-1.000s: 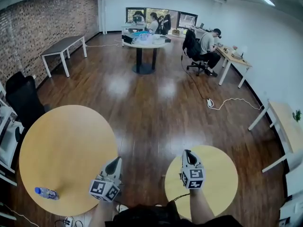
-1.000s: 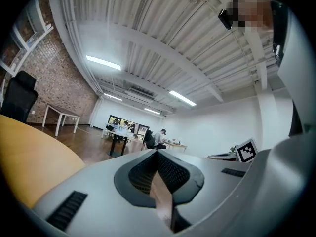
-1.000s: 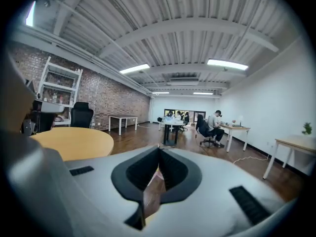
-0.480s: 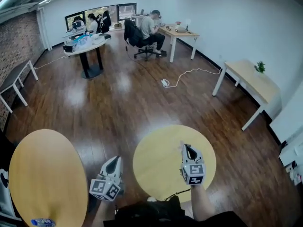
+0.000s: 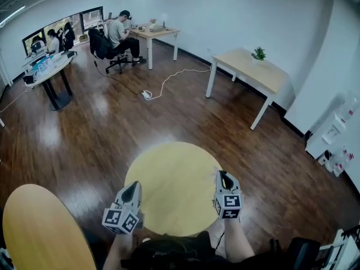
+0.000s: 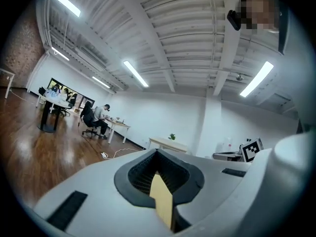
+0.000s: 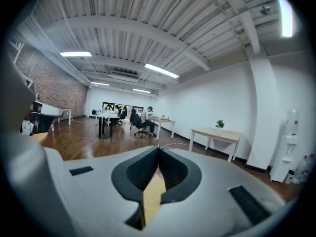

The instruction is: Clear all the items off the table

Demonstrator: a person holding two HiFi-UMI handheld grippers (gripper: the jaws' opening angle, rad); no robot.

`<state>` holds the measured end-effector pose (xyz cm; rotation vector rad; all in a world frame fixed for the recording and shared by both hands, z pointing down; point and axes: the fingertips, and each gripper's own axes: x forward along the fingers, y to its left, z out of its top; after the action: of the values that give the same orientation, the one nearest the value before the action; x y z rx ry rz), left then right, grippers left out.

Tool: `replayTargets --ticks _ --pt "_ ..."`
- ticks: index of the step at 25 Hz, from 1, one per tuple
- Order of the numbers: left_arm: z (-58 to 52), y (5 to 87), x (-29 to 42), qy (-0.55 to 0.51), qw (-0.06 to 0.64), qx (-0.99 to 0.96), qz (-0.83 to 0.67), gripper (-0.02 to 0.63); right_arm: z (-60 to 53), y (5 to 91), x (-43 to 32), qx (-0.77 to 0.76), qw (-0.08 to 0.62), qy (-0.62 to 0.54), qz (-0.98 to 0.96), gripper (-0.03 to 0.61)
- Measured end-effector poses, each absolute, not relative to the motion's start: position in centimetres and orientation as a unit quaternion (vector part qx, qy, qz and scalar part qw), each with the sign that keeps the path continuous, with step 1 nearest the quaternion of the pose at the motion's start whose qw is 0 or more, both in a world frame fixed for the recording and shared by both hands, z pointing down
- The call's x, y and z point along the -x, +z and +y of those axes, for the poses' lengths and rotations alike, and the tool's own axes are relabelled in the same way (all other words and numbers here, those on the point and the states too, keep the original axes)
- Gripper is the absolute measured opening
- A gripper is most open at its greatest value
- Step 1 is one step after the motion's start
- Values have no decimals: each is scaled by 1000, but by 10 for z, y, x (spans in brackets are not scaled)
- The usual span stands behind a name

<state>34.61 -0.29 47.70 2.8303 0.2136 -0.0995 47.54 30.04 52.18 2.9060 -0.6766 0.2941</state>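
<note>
A small round yellow table stands right in front of me, and I see nothing on its top. My left gripper hangs over its near left rim and my right gripper over its near right rim. Both are shut and hold nothing. In the left gripper view the left gripper has its jaws closed tip to tip, with a strip of yellow tabletop showing below them. The right gripper view shows the right gripper the same way. A larger round yellow table lies at the lower left, only partly in view.
Dark wooden floor surrounds the tables. A rectangular table with a small plant stands at the back right, and a white cable runs across the floor. A person sits at a desk far back. White equipment lines the right wall.
The head view has swung to the right. The larger table with its bottle has slid off to the left and the small table now sits between the grippers. Both grippers stay shut.
</note>
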Motion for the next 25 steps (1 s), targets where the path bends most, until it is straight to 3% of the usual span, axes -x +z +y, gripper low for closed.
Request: replayTargets --ticks 9,25 --pt "9 499 -384 8 150 -981 124 0 329 560 -475 -973 57 143 -175 4" --pt "-1 585 -375 147 166 -970 97 0 296 663 -449 -932 64 284 -217 5"
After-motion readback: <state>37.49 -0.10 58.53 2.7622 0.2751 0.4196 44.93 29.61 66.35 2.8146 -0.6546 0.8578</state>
